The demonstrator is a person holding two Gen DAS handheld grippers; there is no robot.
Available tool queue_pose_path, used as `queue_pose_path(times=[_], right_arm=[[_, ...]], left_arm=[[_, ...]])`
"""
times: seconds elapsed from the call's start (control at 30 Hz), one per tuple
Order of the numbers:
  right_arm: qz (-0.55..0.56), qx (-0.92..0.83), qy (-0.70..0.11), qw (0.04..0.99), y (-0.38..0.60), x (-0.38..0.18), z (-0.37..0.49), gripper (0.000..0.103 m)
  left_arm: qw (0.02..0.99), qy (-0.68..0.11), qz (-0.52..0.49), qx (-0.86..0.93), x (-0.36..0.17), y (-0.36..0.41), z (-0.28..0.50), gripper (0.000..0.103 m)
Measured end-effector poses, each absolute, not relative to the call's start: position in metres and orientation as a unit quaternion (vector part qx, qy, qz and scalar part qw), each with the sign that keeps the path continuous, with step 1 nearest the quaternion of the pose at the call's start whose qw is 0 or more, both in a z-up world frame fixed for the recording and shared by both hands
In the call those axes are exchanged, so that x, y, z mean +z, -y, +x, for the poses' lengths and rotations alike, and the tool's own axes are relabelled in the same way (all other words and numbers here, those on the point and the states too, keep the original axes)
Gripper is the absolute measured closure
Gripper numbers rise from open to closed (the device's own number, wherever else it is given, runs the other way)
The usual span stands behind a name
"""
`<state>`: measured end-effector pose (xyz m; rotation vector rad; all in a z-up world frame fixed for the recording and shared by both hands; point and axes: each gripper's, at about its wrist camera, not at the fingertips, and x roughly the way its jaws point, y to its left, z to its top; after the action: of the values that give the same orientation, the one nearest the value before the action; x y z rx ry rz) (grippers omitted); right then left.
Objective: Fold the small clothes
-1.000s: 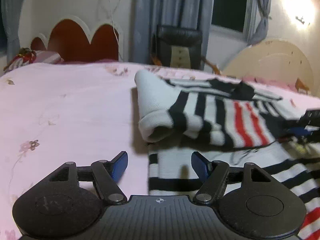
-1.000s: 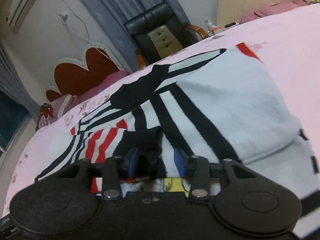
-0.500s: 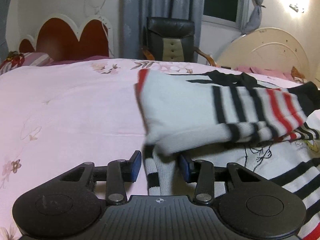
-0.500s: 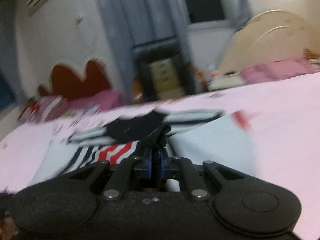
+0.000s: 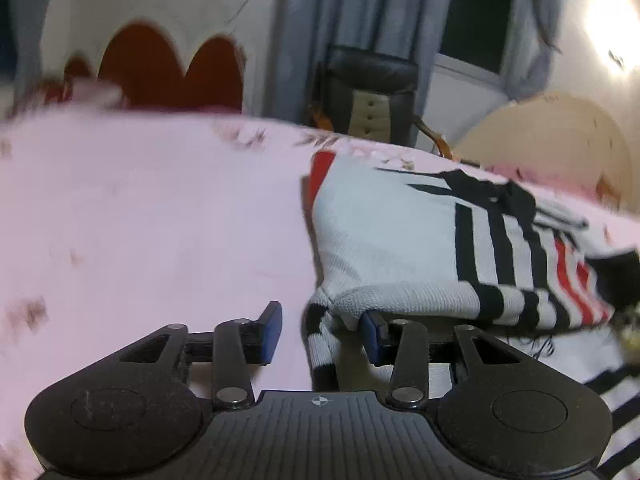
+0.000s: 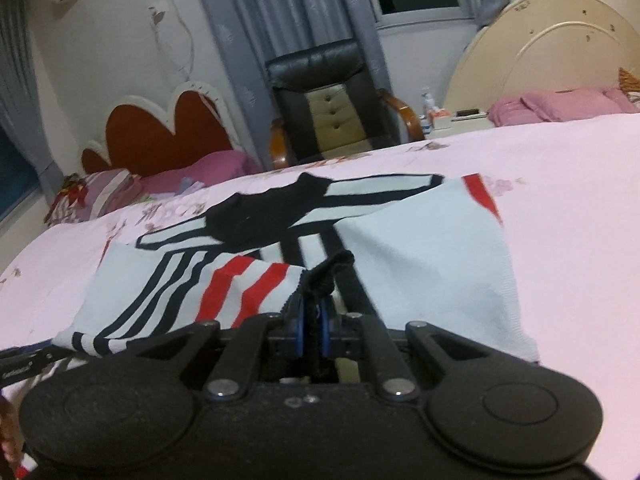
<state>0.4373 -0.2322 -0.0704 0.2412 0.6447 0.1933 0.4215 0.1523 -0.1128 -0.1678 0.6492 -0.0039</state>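
A white knit sweater (image 5: pixel 392 232) with black and red stripes lies partly folded on the pink bed sheet (image 5: pixel 160 220). My left gripper (image 5: pixel 322 330) stands half open at its near left corner. A striped edge of the sweater lies between the fingers, close to the right pad (image 5: pixel 372 332), while the left pad stands clear of it. In the right wrist view the sweater (image 6: pixel 420 248) spreads ahead. My right gripper (image 6: pixel 313 326) is shut on the sleeve's black cuff (image 6: pixel 328 270) and holds it raised above the sweater's body.
A black and tan armchair (image 6: pixel 328 96) stands beyond the bed's far edge. A red scalloped headboard (image 6: pixel 168 132) and pillows are at the back left, a cream headboard (image 6: pixel 552 48) with pink pillows (image 6: pixel 560 104) at the back right. Bare pink sheet (image 6: pixel 560 200) lies on both sides of the sweater.
My right gripper has shut on the black cuff and raised it. My left gripper has narrowed its jaws and moved up to the sweater's corner, with the striped edge now between its fingers.
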Motion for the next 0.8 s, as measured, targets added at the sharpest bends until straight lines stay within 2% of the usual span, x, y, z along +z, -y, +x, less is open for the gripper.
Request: queue_pose_path(times=[0.07,0.13,0.2,0.37,0.47,0.5,0.53,0.57,0.67,0.8], right_arm=[[0.117,0.093,-0.315,0.937,0.231,-0.068,0.437,0.092],[0.122,0.085,-0.313,0.938,0.235,-0.065,0.436,0.084],[0.132,0.076,-0.315,0.937,0.243,-0.066,0.436,0.081],[0.151,0.043,-0.291,0.944,0.261,-0.057,0.426,0.082],[0.143,0.068,-0.291,0.944,0.252,-0.053,0.426,0.081],[0.125,0.08,-0.298,0.943,0.241,-0.056,0.428,0.081],[0.109,0.087,-0.306,0.942,0.232,-0.059,0.43,0.081],[0.091,0.091,-0.317,0.94,0.223,-0.063,0.434,0.081],[0.059,0.087,-0.348,0.932,0.211,-0.084,0.442,0.079],[0.058,0.081,-0.348,0.932,0.219,-0.088,0.443,0.079]], left_arm=[[0.944,-0.318,-0.092,-0.006,-0.113,-0.153,0.42,0.061],[0.948,-0.302,-0.1,-0.011,-0.108,-0.154,0.412,0.061],[0.952,-0.289,-0.098,-0.02,-0.1,-0.152,0.405,0.061],[0.967,-0.234,-0.1,-0.029,-0.07,-0.151,0.388,0.061],[0.961,-0.254,-0.088,-0.067,-0.071,-0.133,0.41,0.061],[0.954,-0.274,-0.085,-0.083,-0.077,-0.125,0.42,0.056],[0.946,-0.294,-0.086,-0.105,-0.088,-0.119,0.431,0.046],[0.942,-0.305,-0.084,-0.109,-0.097,-0.114,0.436,0.043],[0.948,-0.299,-0.034,-0.105,-0.114,-0.105,0.435,0.043],[0.95,-0.294,-0.008,-0.104,-0.106,-0.101,0.431,0.043]])
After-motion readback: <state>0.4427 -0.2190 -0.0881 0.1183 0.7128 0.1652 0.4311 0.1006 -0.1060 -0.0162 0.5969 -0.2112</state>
